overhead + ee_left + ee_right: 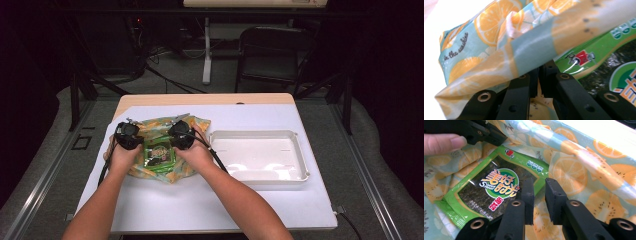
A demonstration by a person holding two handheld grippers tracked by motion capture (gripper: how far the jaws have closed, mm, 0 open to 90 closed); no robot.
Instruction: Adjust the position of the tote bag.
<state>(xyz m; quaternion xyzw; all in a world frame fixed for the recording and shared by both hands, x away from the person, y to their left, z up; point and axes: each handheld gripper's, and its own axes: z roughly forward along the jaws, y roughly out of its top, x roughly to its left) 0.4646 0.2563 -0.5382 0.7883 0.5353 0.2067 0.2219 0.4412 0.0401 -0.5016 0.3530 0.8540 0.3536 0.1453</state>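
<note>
While both hands are held low at the left centre of the high view, a bag (pixel 165 150) printed with orange slices is being worked on the white tabletop (pixel 200 200). A green seaweed packet (pixel 159 154) is seen lying flat in the middle of that bag, between the two hands, with printed plastic bunched up around it on every side.

At the left of the packet the left tool (pixel 131 134) is gripped in the left hand (pixel 121 157). From the left gripper view its black jaws are seen drawn almost together at the lower centre of the frame, and a fold of the bag (pixel 524 50) is draped right across their tips; the left tool (pixel 539 77) is pressed together, though whether plastic is actually caught between the tips cannot be told, as the fold hides them. The green packet (pixel 604 50) is glimpsed at the right edge of that view, under the fold.

Just right of the packet, the right tool (pixel 181 134) is held in the right hand (pixel 197 155). In the right gripper view the right tool (pixel 539 197) is shown with a narrow gap between its jaws and nothing pinched, poised above the packet's (pixel 496 187) right edge and the bag (pixel 579 170). A white tray (pixel 257 177) is set at the right of the tabletop, just beside the bag.
</note>
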